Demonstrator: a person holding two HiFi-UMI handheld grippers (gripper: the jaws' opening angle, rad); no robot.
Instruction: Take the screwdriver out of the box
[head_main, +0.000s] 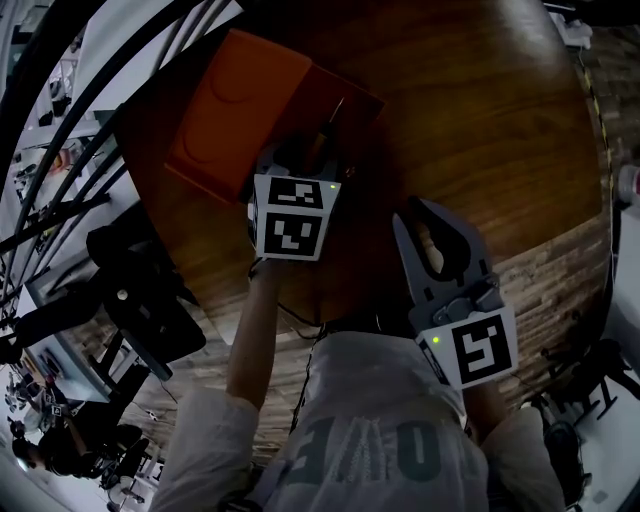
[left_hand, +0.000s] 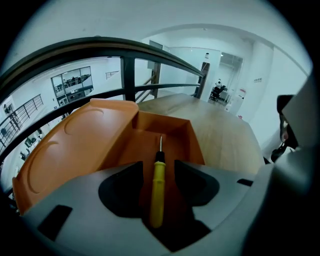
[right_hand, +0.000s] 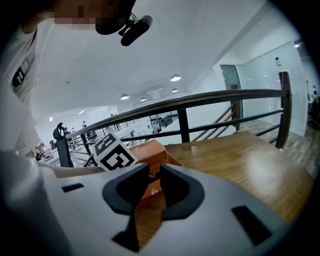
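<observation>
Straddling a slim yellow-handled screwdriver (left_hand: 158, 190) in the orange box (left_hand: 75, 145), left hand-held gripper (left_hand: 159, 165) gapes; right hand-held gripper (right_hand: 154, 169) barely parted.

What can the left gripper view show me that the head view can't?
Only the left gripper view shows the screwdriver plainly: its yellow handle lies in the box between the left tool's parted jaws, with a gap on each side. Only the head view shows the person's shirt and the whole right tool, held away from the box. Both show the orange box, its lid open, on the wooden table.
</observation>
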